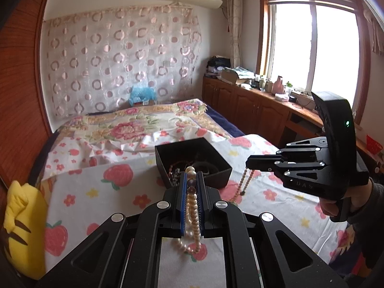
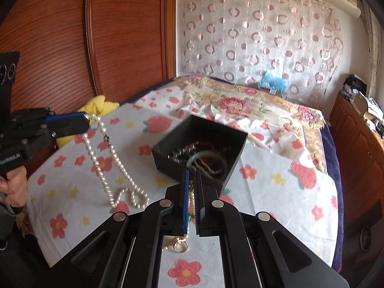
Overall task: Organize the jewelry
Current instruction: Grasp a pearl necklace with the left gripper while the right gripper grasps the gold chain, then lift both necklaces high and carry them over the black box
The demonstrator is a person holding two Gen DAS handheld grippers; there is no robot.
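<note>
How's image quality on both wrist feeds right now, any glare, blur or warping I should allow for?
Left wrist view: the window is blown out white, its light washing the cabinet top; the pearl necklace between the fingers stays sharp. Right wrist view: evenly lit, no glare; the black box is slightly smeared, especially its near-left rim. Both views: fisheye bends the wardrobe edges and darkens the corners.

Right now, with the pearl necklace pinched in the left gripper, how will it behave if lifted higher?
The pearl necklace looks floppy: it hangs in loose loops from the left gripper, so it will probably swing. Its tail lies coiled on the bedsheet and may drag.
</note>
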